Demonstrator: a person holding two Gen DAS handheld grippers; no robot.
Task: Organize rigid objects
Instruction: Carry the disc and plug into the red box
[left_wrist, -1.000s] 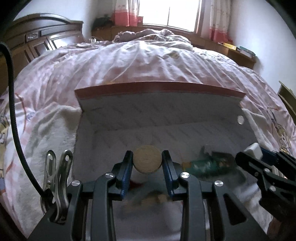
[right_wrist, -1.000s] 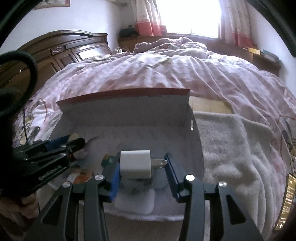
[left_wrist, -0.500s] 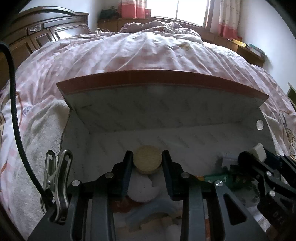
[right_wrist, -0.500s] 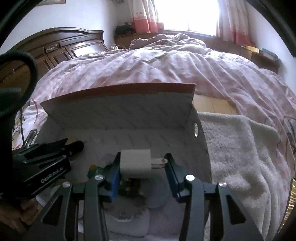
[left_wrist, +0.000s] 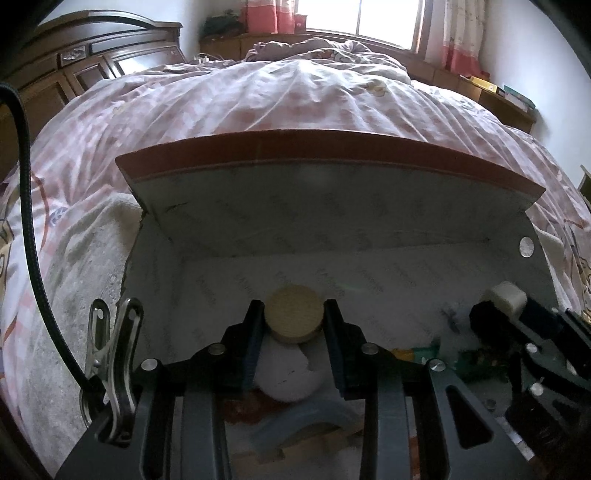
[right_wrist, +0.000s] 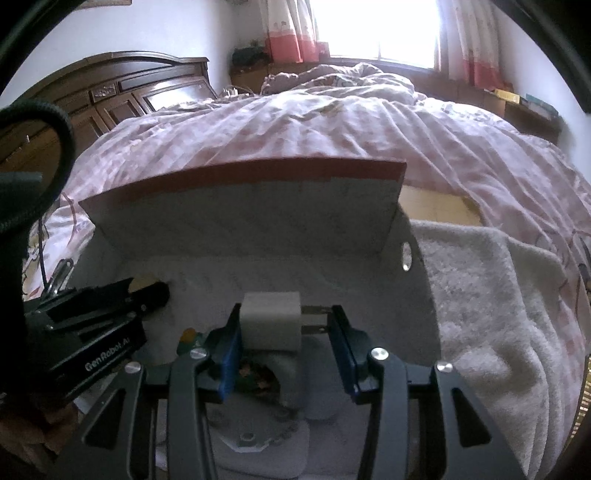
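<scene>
Both tools poised over the open box (left_wrist: 332, 206) on the bed. Left tool (left_wrist: 294, 325) clenched on a round wooden disc (left_wrist: 294, 318), flat face toward the camera. Right tool (right_wrist: 284, 326) clamped on a white charger plug (right_wrist: 270, 320), its prongs lying crosswise against the right-hand pad. Each piece hangs directly above the box floor (other small items already lie there); release looks like a straight drop, left over the middle, right nearer the right-hand wall.
</scene>
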